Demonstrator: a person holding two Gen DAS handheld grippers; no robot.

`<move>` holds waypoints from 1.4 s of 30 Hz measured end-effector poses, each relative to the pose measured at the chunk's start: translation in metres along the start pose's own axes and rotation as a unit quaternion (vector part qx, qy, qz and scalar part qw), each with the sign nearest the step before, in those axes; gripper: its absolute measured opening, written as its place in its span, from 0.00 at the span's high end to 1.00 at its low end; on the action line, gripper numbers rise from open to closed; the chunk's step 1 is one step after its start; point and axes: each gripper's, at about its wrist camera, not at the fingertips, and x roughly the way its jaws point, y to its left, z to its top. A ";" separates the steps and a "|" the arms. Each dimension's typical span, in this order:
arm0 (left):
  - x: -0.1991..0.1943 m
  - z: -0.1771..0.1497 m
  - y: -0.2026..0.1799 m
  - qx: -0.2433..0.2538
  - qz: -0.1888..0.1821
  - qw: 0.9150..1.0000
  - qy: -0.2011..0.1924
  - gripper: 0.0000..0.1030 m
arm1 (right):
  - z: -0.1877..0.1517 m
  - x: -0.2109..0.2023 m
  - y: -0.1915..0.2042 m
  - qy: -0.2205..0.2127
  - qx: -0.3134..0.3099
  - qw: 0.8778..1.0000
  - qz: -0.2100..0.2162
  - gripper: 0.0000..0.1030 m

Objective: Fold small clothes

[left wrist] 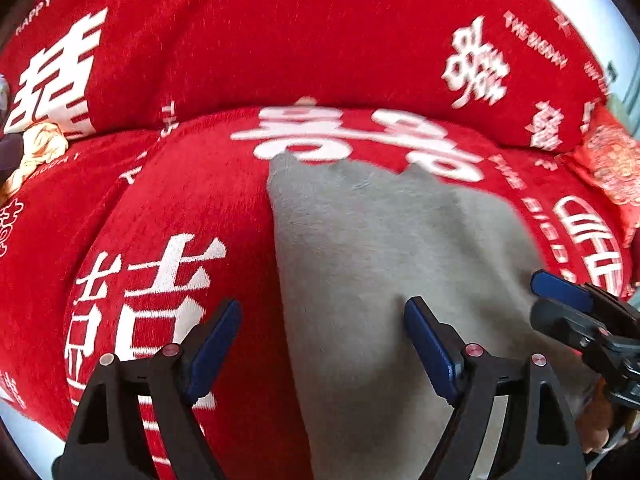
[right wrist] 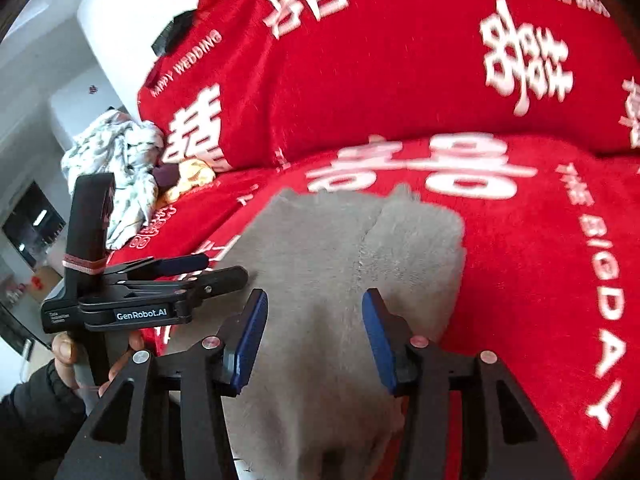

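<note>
Grey fleece garment (left wrist: 392, 264) spread flat on red wedding blanket (left wrist: 192, 208), directly ahead of both tongs. Left gripper (left wrist: 322, 344) spread wide over its left edge, pinching nothing. Right gripper (right wrist: 314, 340) likewise spread, above its middle.

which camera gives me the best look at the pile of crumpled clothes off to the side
The right wrist view: the crumpled clothes show white patterned, dark and yellow pieces. The left wrist view catches only a yellowish scrap at its left edge.
</note>
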 end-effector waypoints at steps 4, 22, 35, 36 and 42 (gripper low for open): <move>0.025 -0.002 0.013 -0.007 -0.011 1.000 0.024 0.14 | 0.003 0.032 -0.036 0.022 0.049 0.999 -0.010 0.50; -0.041 -0.060 -0.011 0.022 -0.011 1.000 0.000 0.12 | -0.058 -0.034 0.044 0.027 -0.116 0.993 0.028 0.49; -0.026 -0.079 0.001 -0.003 -0.007 1.000 0.004 0.01 | -0.083 -0.021 0.013 0.026 -0.069 0.997 0.026 0.50; -0.025 -0.079 0.003 -0.010 -0.013 1.000 0.007 0.01 | -0.084 -0.021 0.011 0.024 -0.065 0.997 0.030 0.50; -0.036 -0.076 -0.002 -0.011 0.005 1.000 0.000 0.01 | -0.075 -0.028 0.028 0.031 -0.086 0.996 0.011 0.45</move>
